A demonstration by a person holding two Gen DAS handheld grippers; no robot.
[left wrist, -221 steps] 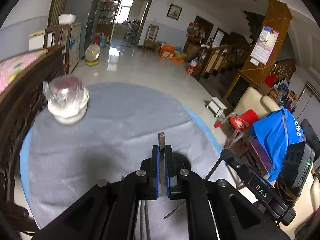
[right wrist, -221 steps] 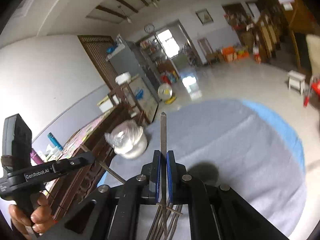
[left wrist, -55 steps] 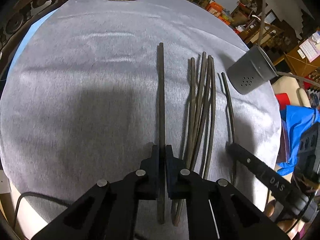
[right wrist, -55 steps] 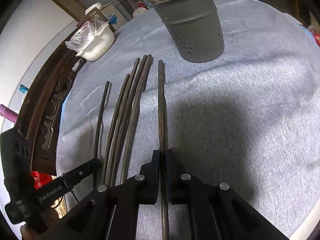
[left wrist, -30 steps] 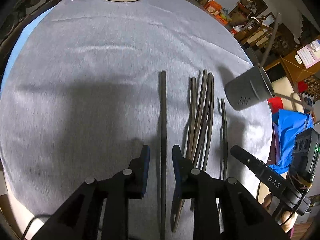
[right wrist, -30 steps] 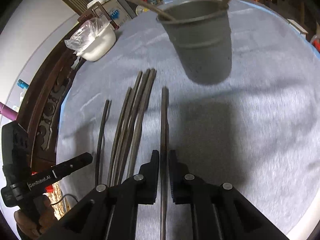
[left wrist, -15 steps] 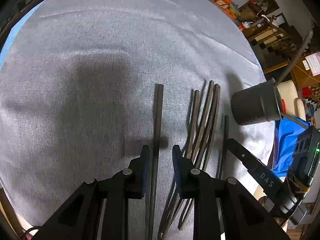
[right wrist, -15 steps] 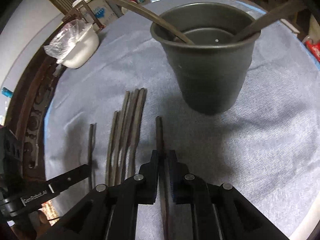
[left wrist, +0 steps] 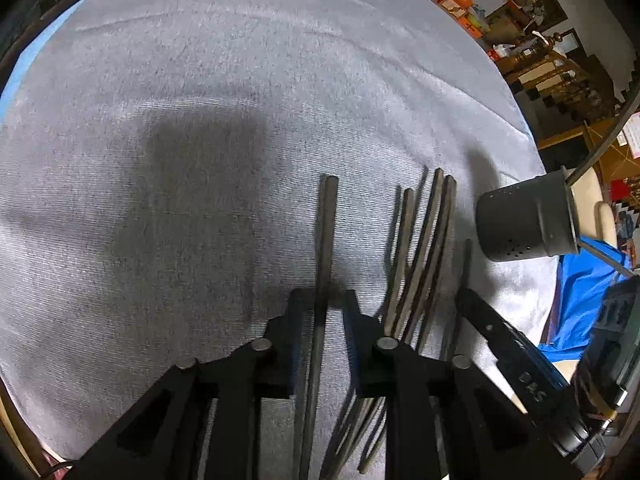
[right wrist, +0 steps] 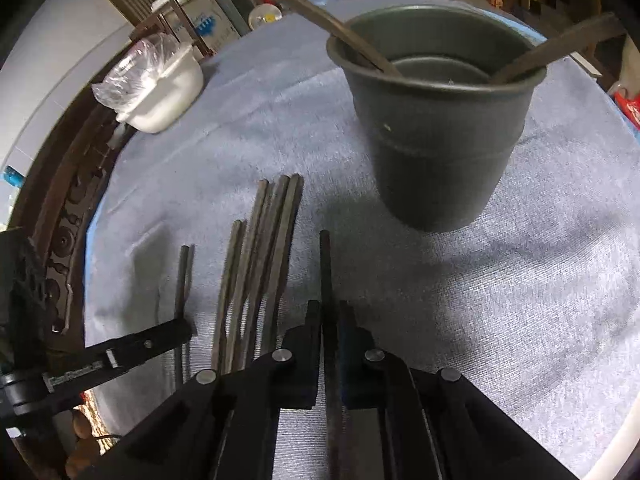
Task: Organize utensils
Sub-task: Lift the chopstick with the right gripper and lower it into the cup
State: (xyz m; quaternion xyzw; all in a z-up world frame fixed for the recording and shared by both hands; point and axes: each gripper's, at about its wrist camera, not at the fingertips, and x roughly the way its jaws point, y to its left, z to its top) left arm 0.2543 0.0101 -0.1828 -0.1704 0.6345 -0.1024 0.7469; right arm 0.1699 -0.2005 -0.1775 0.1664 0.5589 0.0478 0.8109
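Several dark chopsticks (left wrist: 424,248) lie side by side on a grey tablecloth (left wrist: 200,120). My left gripper (left wrist: 320,300) is open, its fingers straddling a single chopstick (left wrist: 326,232) that lies on the cloth. My right gripper (right wrist: 329,312) is nearly shut around another single chopstick (right wrist: 325,272), which rests on the cloth beside the bundle (right wrist: 260,248). A dark grey perforated utensil cup (right wrist: 436,120) stands just ahead of the right gripper with two utensils leaning in it; it also shows in the left wrist view (left wrist: 524,220).
A white bowl covered in clear plastic (right wrist: 156,80) sits at the far left of the table. A carved dark wooden chair back (right wrist: 60,216) borders the table's left edge. Blue fabric (left wrist: 580,280) lies beyond the right edge.
My left gripper opened and released its chopstick onto the cloth about a second ago. Both grippers have slid forward along their chopsticks, and the right one is now closer to the cup.
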